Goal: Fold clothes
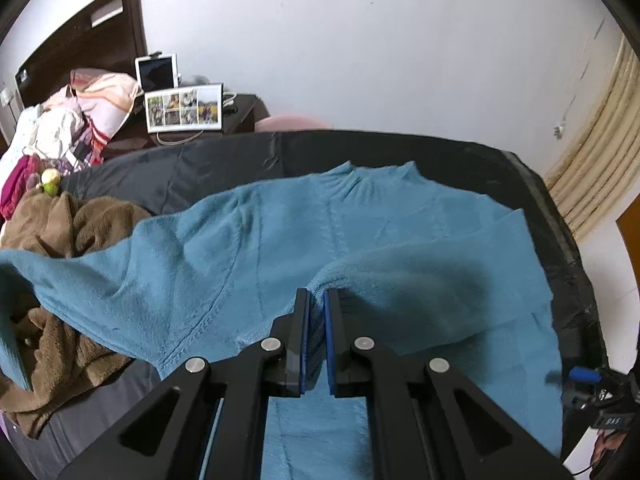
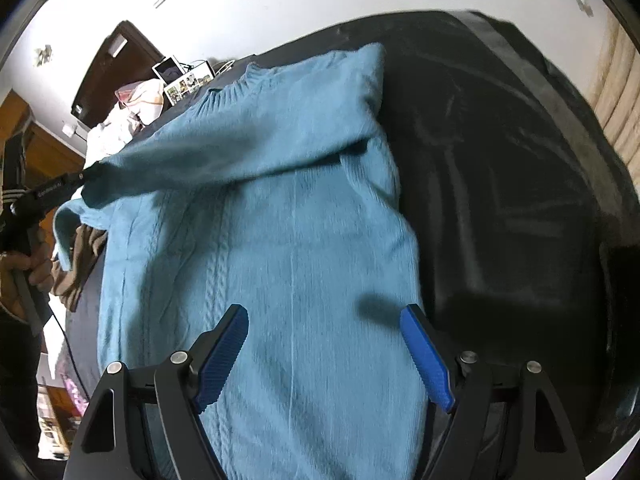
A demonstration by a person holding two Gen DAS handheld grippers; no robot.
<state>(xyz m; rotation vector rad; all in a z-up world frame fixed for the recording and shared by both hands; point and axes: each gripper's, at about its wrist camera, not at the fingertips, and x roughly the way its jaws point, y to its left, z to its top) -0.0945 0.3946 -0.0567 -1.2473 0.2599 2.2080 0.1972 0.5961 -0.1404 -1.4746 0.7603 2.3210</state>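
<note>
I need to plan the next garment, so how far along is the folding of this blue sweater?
Early on. Done: the blue sweater lies spread on the dark cover. In hand: the left gripper is shut on a sleeve, holding it across the chest; the right gripper hangs open above the body. Left: the other sleeve, draped over the brown garment, and the body.

My left-wrist view cuts the brown garment (image 1: pixel 60 236) off at its left edge. The sweater (image 2: pixel 288 240) hem runs below my right-wrist frame, blurred.
</note>
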